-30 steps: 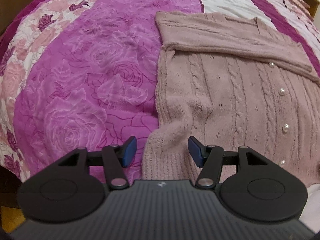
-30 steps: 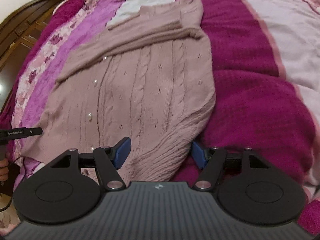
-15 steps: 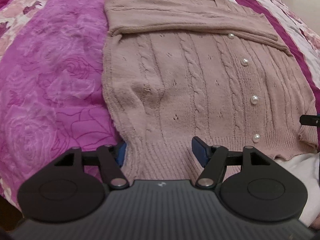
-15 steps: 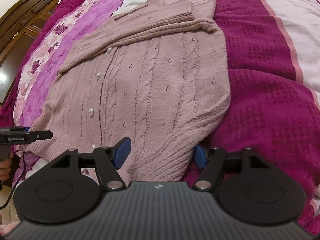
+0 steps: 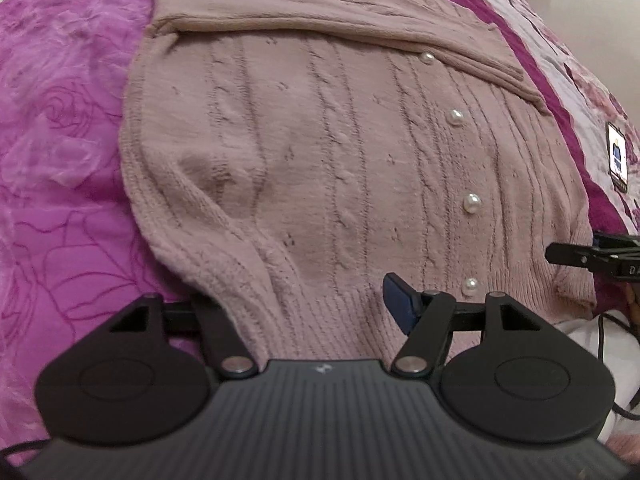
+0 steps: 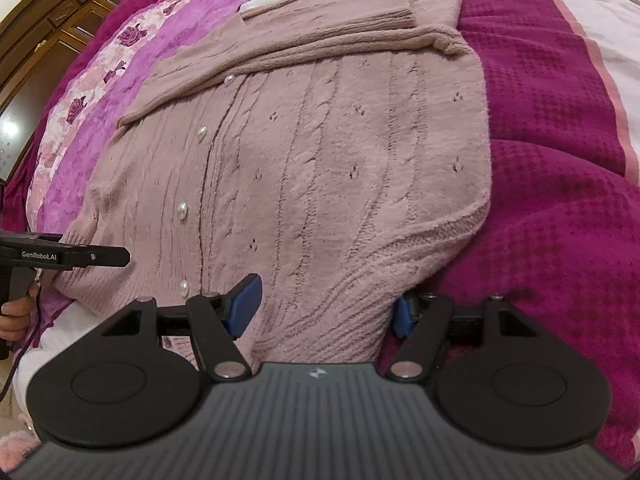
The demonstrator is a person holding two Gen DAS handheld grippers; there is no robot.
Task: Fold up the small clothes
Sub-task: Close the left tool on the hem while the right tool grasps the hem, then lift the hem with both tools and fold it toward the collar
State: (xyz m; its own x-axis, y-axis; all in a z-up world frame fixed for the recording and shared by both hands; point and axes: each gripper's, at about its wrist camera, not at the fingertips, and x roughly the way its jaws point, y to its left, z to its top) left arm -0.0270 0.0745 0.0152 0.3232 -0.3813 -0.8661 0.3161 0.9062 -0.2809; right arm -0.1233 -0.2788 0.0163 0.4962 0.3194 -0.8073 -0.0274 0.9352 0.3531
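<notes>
hand-held gripper point(image 6: 320, 312) | black ribbed body | blue pads point(image 6: 246, 306) | silver screws

Fuzzy cable-knit cardigan point(image 5: 320, 152), glossy pearl buttons point(image 5: 472, 202)

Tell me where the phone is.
Left wrist view, far right edge: the phone lies on the bedspread, just beyond the cardigan, above the right gripper.
</notes>
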